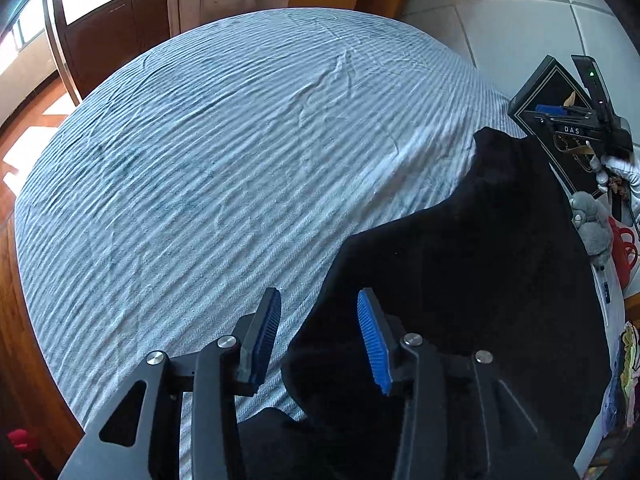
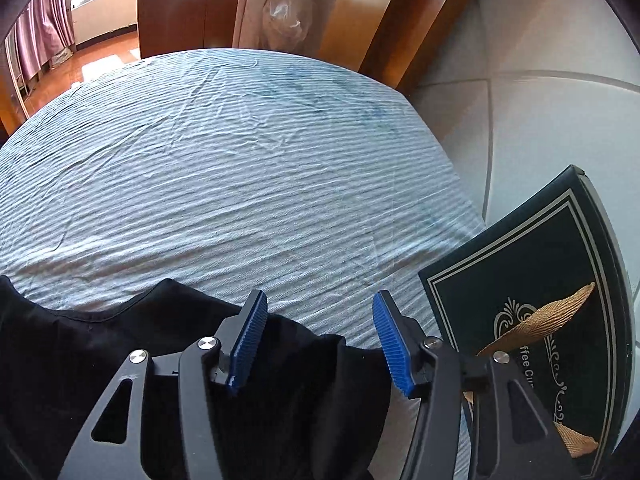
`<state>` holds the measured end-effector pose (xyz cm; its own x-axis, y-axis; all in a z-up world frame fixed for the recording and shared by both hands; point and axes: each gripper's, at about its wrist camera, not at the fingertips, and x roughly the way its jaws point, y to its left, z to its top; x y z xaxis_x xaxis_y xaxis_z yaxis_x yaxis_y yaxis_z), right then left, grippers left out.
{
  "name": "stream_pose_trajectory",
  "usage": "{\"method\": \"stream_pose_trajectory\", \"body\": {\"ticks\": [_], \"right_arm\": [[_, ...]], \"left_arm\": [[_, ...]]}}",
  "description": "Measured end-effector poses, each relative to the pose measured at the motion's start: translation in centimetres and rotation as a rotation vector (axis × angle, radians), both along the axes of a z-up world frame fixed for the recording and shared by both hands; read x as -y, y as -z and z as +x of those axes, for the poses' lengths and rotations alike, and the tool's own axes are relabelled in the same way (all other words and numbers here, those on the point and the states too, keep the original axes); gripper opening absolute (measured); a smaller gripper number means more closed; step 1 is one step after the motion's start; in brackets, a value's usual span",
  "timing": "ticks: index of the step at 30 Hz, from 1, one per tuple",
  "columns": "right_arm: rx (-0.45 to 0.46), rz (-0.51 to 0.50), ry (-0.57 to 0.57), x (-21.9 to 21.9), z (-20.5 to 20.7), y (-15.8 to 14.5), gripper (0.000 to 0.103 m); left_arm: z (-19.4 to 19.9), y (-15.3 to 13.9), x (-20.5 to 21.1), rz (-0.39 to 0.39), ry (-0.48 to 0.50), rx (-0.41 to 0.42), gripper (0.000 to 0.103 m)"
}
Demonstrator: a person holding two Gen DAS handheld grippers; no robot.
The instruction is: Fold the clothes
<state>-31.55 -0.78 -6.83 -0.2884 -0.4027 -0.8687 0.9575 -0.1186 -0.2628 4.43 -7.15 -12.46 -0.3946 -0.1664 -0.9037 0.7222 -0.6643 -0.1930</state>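
A black garment (image 1: pixel 460 280) lies spread on the near right part of a bed with a blue-and-white striped sheet (image 1: pixel 200 160). My left gripper (image 1: pixel 318 300) hovers open above the garment's left edge, with one blue pad over the sheet and the other over the black cloth, nothing pinched. In the right wrist view the same black garment (image 2: pixel 120 340) lies at lower left, and my right gripper (image 2: pixel 320 304) stands open above its right corner, nothing between its pads. The right gripper (image 1: pixel 592 120) also shows in the left wrist view, held by a white-gloved hand (image 1: pixel 616 168).
A dark green box with gold ornament and a tan ribbon (image 2: pixel 540 300) lies at the bed's right edge. A grey plush toy (image 1: pixel 592 224) and a red object (image 1: pixel 624 252) lie near it. The white tiled floor (image 2: pixel 540 100) and wooden furniture (image 2: pixel 180 20) are beyond the bed.
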Motion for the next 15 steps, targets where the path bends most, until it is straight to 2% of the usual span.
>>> {"method": "stream_pose_trajectory", "body": {"ticks": [3,7,11,13,14,15], "right_arm": [[-0.005,0.049,-0.004,-0.4,-0.8,1.2,0.062],[-0.003,0.101,0.008,-1.0,-2.2,2.8,0.072],[0.037,0.136,0.025,-1.4,-3.3,4.6,0.073],[0.067,0.146,0.046,-1.6,-3.7,5.3,0.069],[0.105,0.127,0.063,-1.7,-3.9,5.2,0.047],[0.132,0.127,0.067,-1.8,-3.8,5.1,0.031]], "left_arm": [[-0.7,0.7,0.0,-0.005,0.017,0.026,0.047],[-1.5,1.2,-0.2,-0.016,0.039,0.032,0.052],[-2.5,1.3,-1.2,-0.021,0.082,0.031,0.054],[-2.9,1.3,-1.9,-0.025,0.100,0.019,0.034],[-3.1,1.3,-2.2,-0.030,0.104,0.018,0.005],[-3.0,1.3,-2.3,-0.027,0.099,0.011,0.003]]}}
